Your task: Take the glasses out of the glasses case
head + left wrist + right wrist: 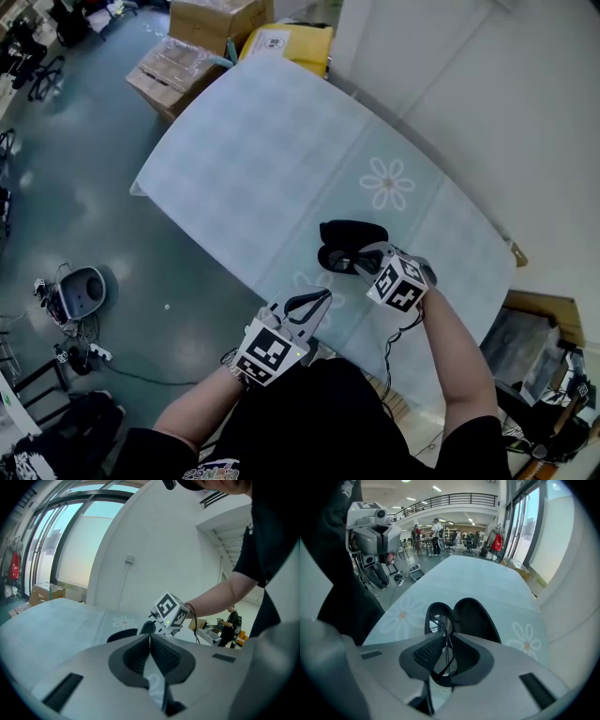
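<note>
Glasses (339, 262) with a thin dark frame sit at the nearer half of the open black glasses case (354, 232). The case lies on the table (262, 150), which has a pale checked cloth.

Far to the left of the case, on the grey floor, there is a round grey device (80, 291) with cables. Up and left of the case, past the far end of the table, stand cardboard boxes (192, 52) and a yellow package (291, 42). The package has a white label, but its print is too small to read.

The left gripper (322, 298) is just left of the case and nearer to the person, over the table edge. In the left gripper view its jaws are pressed together with nothing between them. Its cube shows only black-and-white square patterns, no letters.

In the right gripper view, the case (461, 616) stands open with both halves showing, and one lens (440, 620) is in its left half. The right gripper (446, 637) is clenched on the thin frame, which passes between its ribbed pads (426, 653). In the head view this gripper (359, 260) touches the right side of the case, and a printed flower (387, 183) is on the cloth beyond it.
</note>
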`<state>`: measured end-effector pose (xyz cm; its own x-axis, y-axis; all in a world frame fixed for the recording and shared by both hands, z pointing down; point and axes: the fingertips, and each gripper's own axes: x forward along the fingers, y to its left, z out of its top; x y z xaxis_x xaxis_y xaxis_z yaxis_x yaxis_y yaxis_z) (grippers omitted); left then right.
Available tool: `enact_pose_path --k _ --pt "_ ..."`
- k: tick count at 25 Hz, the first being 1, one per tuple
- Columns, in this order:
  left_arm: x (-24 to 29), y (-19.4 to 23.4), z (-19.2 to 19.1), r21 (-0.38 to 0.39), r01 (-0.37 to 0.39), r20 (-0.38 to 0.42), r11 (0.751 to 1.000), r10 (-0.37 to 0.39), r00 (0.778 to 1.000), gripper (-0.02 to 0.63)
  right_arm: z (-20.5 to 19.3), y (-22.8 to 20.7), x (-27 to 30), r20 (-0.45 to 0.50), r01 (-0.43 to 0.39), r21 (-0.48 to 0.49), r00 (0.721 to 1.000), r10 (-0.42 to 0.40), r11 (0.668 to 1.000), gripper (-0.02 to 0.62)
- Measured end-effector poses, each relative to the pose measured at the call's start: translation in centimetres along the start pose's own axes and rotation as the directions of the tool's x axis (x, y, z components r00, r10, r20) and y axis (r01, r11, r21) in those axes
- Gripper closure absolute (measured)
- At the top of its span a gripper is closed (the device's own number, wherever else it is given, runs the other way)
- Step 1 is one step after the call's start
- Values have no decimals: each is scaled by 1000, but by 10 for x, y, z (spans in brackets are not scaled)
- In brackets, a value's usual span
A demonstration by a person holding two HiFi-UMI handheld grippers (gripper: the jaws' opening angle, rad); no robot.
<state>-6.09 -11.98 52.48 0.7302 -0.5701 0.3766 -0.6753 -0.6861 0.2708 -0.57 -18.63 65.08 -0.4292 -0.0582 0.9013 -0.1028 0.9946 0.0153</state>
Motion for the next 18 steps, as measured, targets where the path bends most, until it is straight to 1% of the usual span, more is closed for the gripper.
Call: enact_pose_path --k 5,10,16,18 --pt "0 0 -5 -13 3 -9 1000 -3 1000 575 -3 3 10 -65 -95 -37 994 93 995 511" --pt "-1 1 -8 -19 0 -9 1000 0 1000 575 -5 1 15 -96 -147 -42 985 143 988 511" --pt "-3 4 -13 -35 -4 -15 999 3 1000 575 -8 3 27 -158 -214 -46 966 205 976 512" --pt "-4 5 -15 -41 -7 -18 999 6 1000 575 -9 5 30 -179 -246 -39 955 235 968 512"
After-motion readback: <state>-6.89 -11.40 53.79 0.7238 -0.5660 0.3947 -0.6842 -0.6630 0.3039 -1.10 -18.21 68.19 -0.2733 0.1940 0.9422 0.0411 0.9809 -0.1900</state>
